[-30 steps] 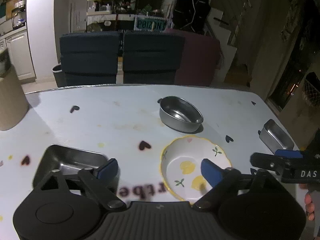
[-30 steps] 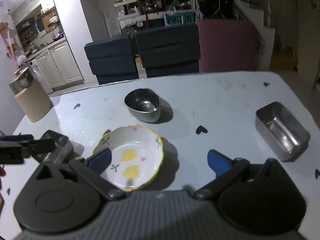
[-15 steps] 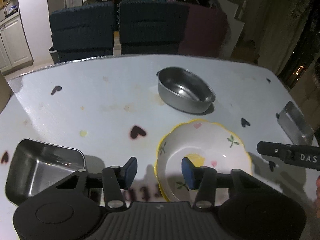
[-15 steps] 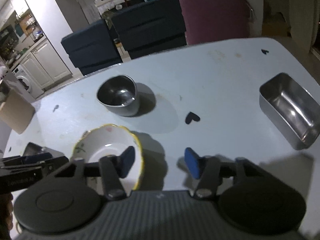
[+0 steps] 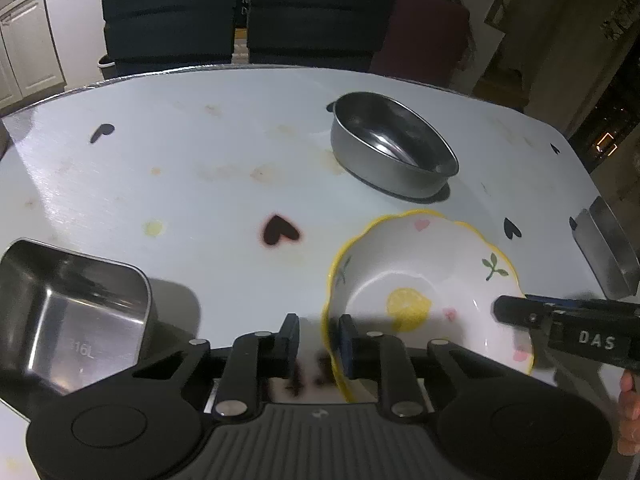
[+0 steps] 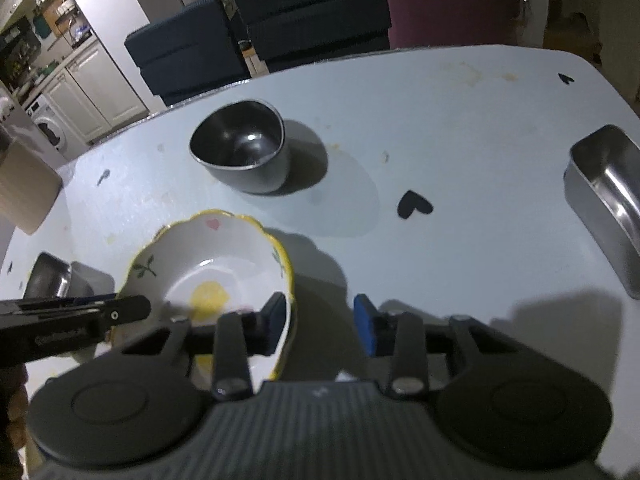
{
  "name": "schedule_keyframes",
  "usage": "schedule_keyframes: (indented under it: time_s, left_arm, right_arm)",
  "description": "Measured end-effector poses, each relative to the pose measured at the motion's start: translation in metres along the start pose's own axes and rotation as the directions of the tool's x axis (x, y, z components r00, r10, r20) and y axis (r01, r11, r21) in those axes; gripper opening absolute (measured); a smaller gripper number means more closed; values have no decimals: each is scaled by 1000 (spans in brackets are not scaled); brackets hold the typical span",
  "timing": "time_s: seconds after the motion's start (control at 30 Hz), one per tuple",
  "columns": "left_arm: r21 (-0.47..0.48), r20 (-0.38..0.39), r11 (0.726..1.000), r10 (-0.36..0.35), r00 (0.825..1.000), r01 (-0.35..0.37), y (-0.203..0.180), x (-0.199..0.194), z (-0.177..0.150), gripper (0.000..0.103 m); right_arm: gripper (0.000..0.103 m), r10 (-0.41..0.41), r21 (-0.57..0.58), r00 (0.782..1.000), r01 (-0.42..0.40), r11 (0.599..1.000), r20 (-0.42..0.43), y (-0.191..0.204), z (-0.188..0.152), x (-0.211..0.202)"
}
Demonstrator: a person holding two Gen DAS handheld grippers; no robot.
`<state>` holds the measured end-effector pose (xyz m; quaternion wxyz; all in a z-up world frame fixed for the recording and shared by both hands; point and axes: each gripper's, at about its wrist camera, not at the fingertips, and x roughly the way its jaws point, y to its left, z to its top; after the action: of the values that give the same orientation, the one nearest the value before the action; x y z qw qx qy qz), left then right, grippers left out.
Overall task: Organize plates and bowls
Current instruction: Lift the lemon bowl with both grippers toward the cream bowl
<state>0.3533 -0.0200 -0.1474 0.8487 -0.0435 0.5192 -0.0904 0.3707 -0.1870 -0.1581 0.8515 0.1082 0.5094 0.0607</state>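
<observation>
My left gripper (image 5: 319, 340) is closing its fingers astride the near-left rim of the white scalloped ceramic bowl with yellow edging (image 5: 424, 280), not yet pressing. My right gripper (image 6: 320, 322) is closing wider across that bowl's right rim, only the inner finger near it. A round steel bowl (image 5: 390, 148) sits beyond it on the pale tabletop (image 5: 200, 184).

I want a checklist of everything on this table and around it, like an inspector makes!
Surface: pale table with heart stickers and faint stains.
Job's things: flowered bowl; round steel bowl behind it; steel tray on one side, second steel tray on the other.
Clutter: tan container at the table edge.
Grippers: left hand-held gripper closing astride the flowered bowl's rim; right hand-held gripper closing astride the opposite rim.
Cables: nothing seen.
Surroundings: dark chairs, kitchen cabinets, dim room.
</observation>
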Motion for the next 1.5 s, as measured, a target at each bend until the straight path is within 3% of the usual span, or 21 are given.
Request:
schedule_keyframes:
  time_s: [0.23, 0.33, 0.53, 0.7, 1.07, 1.3, 1.5]
  left_arm:
    - [0, -6, 1000, -27, 1000, 27, -3, 8, -1, 21]
    - [-10, 1, 999, -42, 999, 42, -2, 9, -1, 21]
    - [-18, 16, 998, -52, 999, 52, -2, 9, -4, 17]
    - [-8, 23, 1000, -28, 999, 29, -5, 3, -6, 11]
    - [25, 130, 998, -57, 990, 54, -6, -64, -19, 9]
    - [27, 172, 999, -48, 984, 44, 7, -109, -46, 9]
    - [14, 172, 999, -32, 985, 30, 25, -131, -75, 9]
  right_arm:
    - [29, 1, -19, 999, -1, 1000, -43, 6, -1, 9]
    - [18, 3, -37, 998, -5, 999, -55, 11, -2, 13]
    - [18, -7, -55, 999, 5, 998, -49, 21, -4, 18]
    - [12, -17, -56, 999, 15, 998, -31, 21, -6, 13]
    - [9, 23, -36, 999, -21, 999, 46, 22, -15, -38]
    - [9, 78, -42, 992, -75, 996, 96, 39, -34, -81]
    - [9, 124, -53, 989, -120, 991, 80, 59, -53, -96]
